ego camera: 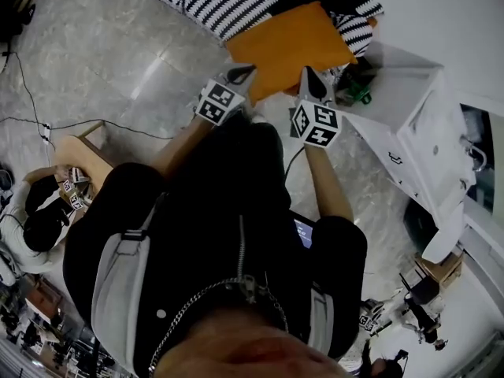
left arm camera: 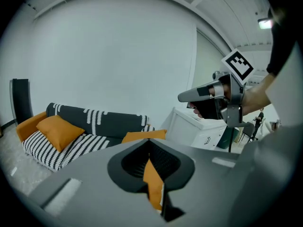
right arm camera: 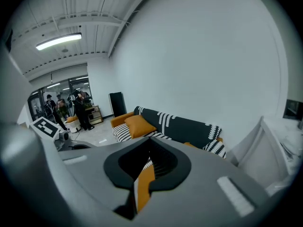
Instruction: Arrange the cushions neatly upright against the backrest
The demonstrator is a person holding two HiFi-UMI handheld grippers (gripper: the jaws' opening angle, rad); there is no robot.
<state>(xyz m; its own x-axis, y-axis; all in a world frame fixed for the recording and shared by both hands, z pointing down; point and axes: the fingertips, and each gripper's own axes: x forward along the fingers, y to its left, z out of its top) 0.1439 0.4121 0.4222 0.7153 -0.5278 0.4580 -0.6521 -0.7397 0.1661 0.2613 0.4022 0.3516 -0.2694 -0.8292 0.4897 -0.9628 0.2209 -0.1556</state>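
Observation:
An orange cushion point(ego camera: 287, 46) hangs in front of me over the floor, just short of the sofa point(ego camera: 228, 2). My left gripper point(ego camera: 240, 75) is shut on its near edge at the left, my right gripper point(ego camera: 311, 79) on the same edge at the right. Orange fabric shows in the slit of the left gripper point(left arm camera: 151, 145) and of the right gripper point(right arm camera: 149, 143). The sofa point(left arm camera: 94, 124) has a black patterned backrest and a striped seat. A second orange cushion point(left arm camera: 59, 130) leans at its left end, also visible as the cushion point(right arm camera: 138, 125).
A white cabinet point(ego camera: 409, 124) stands right of the sofa, with a green object point(ego camera: 358, 89) beside it. At the left, a person point(ego camera: 35, 219) sits by a small wooden table point(ego camera: 79, 156). A cable point(ego camera: 118, 124) lies across the floor. Several people point(right arm camera: 80, 110) stand far off.

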